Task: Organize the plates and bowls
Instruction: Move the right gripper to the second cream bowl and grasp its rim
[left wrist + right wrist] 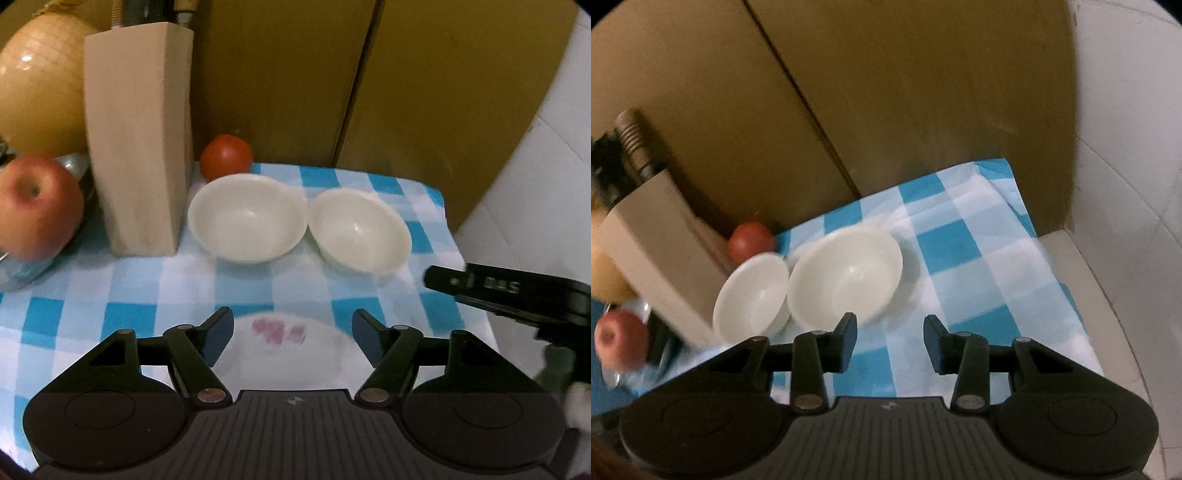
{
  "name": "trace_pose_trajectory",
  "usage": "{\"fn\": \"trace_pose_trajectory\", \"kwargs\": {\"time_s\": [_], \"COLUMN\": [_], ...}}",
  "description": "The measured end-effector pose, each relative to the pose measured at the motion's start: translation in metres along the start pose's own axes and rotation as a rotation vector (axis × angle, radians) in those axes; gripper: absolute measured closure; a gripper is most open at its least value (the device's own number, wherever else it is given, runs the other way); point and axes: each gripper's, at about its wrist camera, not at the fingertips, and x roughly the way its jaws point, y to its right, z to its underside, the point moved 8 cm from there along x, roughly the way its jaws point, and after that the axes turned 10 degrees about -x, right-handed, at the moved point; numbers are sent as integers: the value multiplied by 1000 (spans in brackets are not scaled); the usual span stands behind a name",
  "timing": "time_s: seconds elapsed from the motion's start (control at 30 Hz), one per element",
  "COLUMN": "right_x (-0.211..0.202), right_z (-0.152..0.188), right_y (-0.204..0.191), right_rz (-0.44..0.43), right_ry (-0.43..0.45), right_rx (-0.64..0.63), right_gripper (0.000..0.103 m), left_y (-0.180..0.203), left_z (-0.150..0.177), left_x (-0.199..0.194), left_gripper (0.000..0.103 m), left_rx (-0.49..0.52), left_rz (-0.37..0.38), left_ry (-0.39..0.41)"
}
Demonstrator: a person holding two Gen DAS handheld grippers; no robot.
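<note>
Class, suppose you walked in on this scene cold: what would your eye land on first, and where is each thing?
Two white bowls sit side by side, upright and empty, on the blue-checked cloth. Left of them stands a tall wooden knife block, with a red tomato behind and an apple at far left. Nearest, a white plate with a pink mark lies between the left gripper's open fingers.

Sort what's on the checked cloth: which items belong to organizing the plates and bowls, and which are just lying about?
Part of the job:
- left white bowl
- right white bowl
- white plate with a pink mark, under the open left gripper

Just lying about:
- wooden knife block
- tomato
- apple
- large onion
</note>
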Motion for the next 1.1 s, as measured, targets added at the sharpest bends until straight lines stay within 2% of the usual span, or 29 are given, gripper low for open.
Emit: {"fn": "trace_pose_trajectory", "kwargs": {"time_s": [0.1,0.23,0.53,0.6,0.67,0.73,0.83,0.9,1.1], "right_x": [17,38,67,71,76,78,77,75,70], "right_z": [-9,-17,-17,-18,-16,-14,-10,-9,-3], "right_y": [4,3,-1,0,2,3,4,6,14], "right_rz": [-8,-62,-77,-80,-86,-100,-124,-133,-130], "right_ry": [-19,-38,-84,-91,-105,-114,-120,-121,-133], "right_rx": [24,72,55,46,45,42,49,55,43], "right_gripper": [66,66,66,71,84,91,91,93,94], "left_y": [9,16,22,28,31,31,31,31,35], "left_z": [-13,-19,-24,-24,-23,-21,-21,-21,-13], "left_x": [11,26,53,60,66,70,76,82,99], "left_gripper": [26,26,27,28,29,30,37,47,60], "left_rx": [-18,-37,-76,-80,-89,-90,-100,-110,-132], "left_rz": [20,40,56,74,81,79,73,69,53], "left_ry": [-15,-52,-99,-119,-135,-145,-156,-169,-210]}}
